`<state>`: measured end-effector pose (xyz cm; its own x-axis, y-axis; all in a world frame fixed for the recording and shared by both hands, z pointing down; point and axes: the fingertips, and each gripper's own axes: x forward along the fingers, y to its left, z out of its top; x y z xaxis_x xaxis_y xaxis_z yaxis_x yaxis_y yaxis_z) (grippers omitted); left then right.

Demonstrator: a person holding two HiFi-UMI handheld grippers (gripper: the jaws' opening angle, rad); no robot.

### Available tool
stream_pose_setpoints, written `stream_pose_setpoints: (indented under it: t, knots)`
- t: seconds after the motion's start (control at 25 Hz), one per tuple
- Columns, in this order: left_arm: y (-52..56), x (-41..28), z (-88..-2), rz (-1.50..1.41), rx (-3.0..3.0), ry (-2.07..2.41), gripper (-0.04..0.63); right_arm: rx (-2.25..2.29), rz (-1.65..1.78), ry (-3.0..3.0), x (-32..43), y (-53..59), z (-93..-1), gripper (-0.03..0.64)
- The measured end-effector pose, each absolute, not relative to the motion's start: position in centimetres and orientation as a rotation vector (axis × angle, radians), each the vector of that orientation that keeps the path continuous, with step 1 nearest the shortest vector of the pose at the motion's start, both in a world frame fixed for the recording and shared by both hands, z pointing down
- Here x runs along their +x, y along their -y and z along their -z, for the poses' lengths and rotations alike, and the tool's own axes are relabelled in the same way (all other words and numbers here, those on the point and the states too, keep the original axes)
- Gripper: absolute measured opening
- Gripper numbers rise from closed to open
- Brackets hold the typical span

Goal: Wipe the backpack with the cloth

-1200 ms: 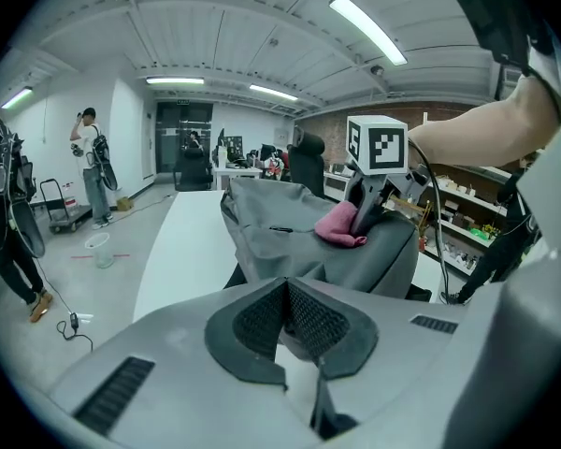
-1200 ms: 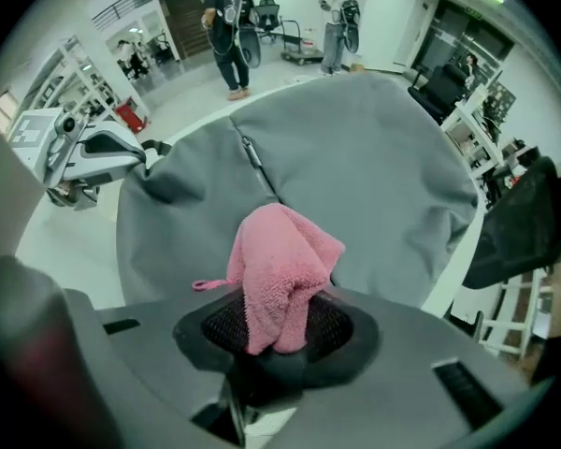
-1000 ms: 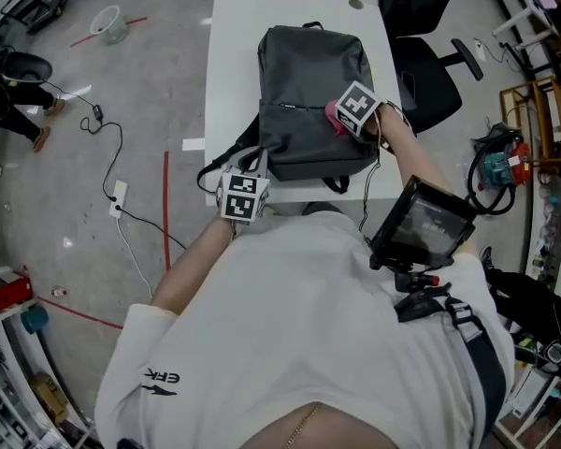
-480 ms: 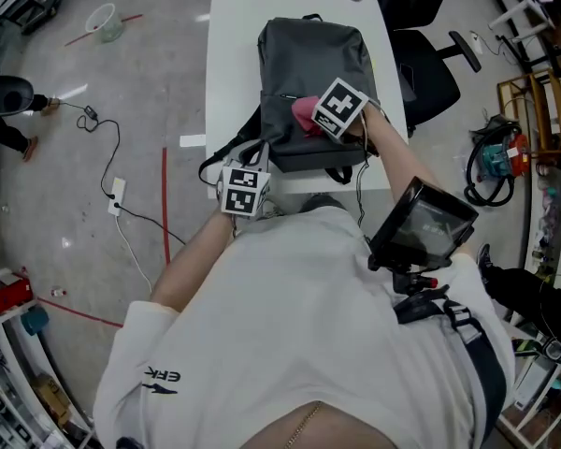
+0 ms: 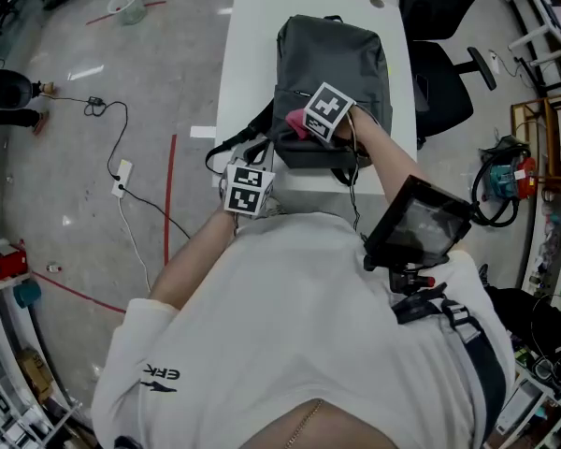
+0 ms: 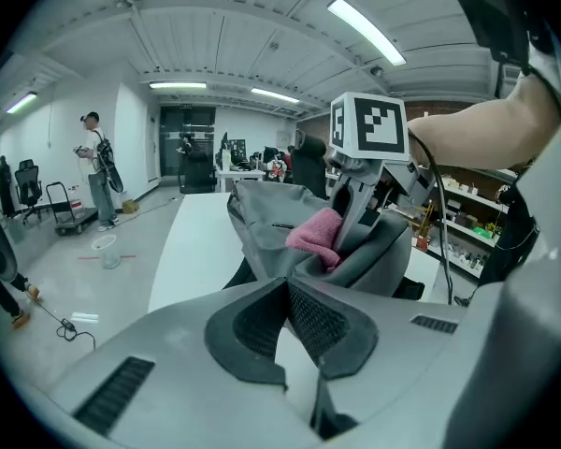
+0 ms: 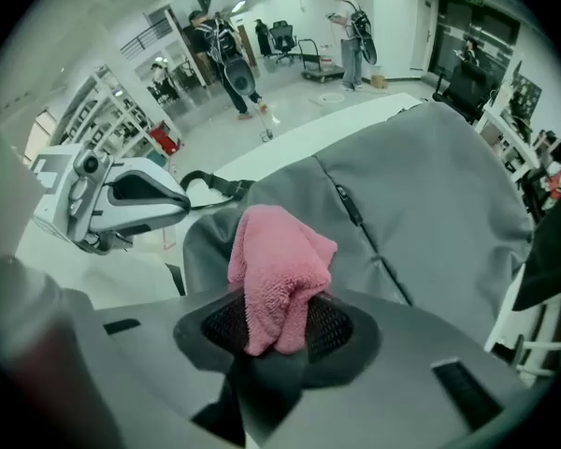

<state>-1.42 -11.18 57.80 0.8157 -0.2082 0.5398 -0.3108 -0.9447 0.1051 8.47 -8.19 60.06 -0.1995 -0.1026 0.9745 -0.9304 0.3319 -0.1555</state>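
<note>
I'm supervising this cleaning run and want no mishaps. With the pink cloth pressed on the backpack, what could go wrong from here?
1. The right tongs pinch only a bunched end of the cloth; friction on the backpack might pull it free.
2. The left tongs look shut on nothing, leaving the backpack unrestrained; strokes could drag it toward the table's near edge.

White short-sleeve T-shirt point(image 5: 290, 316); dark logo print point(image 5: 161, 375) on left sleeve point(image 5: 145, 340); black strap point(image 5: 484, 358) at right side; left tool point(image 6: 285, 285), right tool point(image 7: 279, 318) both grey

Open workshop-lab: white table point(image 5: 252, 45), office chair point(image 5: 444, 82), shelving racks point(image 7: 84, 110), ceiling strip lights point(image 6: 365, 31), cables point(image 5: 122, 138) across floor
</note>
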Motion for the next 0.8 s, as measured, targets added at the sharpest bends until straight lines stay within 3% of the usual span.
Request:
stream_pose_setpoints:
  t: [0.8]
  knots:
    - [10.7, -0.2, -57.9, -0.833, 2.744, 0.593, 0.003, 1.375, -0.951, 1.452, 20.8, 1.9, -57.0, 0.13]
